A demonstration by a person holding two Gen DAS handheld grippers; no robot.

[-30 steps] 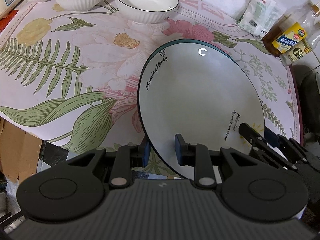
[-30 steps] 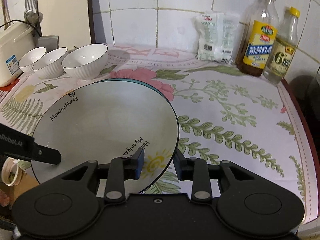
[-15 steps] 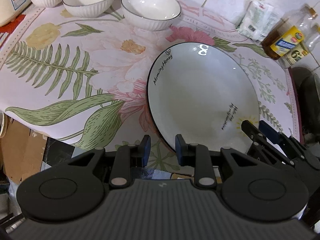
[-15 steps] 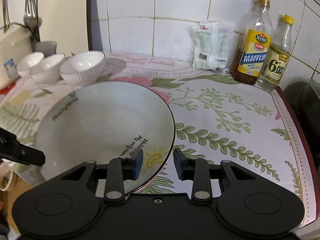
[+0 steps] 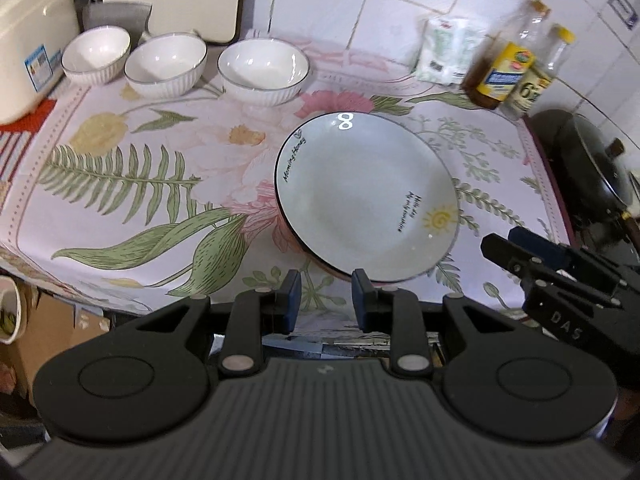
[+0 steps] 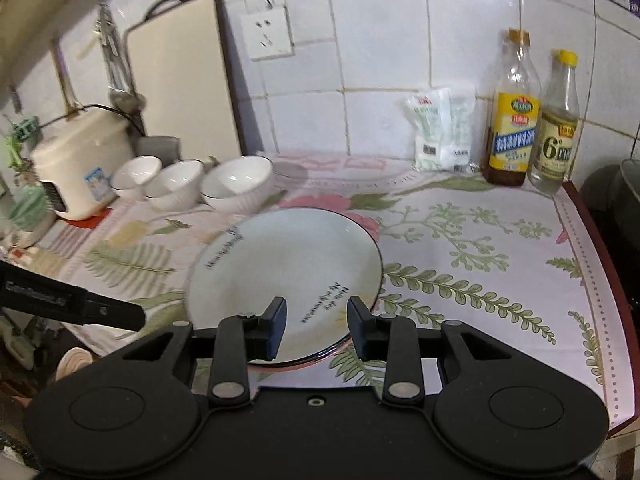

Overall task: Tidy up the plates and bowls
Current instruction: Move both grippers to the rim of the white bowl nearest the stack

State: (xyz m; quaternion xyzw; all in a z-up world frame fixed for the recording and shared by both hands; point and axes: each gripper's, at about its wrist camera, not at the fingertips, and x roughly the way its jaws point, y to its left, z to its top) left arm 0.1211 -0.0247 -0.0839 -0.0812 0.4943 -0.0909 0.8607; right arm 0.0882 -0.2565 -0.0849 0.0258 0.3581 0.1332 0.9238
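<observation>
- Left gripper (image 5: 325, 297) and right gripper (image 6: 314, 327): jaws spread, holding nothing.
- White plate (image 5: 366, 196), black-rimmed, lettered "Morning Honey" beside a yellow sun, lies on the floral surface (image 5: 120, 184), stacked on another plate.
- Three empty white ribbed bowls (image 5: 263, 70) in a row behind.
- At the wall: two bottles (image 6: 513, 116), one marked "6°", and a white packet (image 6: 440, 130).

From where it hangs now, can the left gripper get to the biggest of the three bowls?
Probably yes. The left gripper is open and empty, and bare cloth left of the plate leads to the biggest bowl.
</observation>
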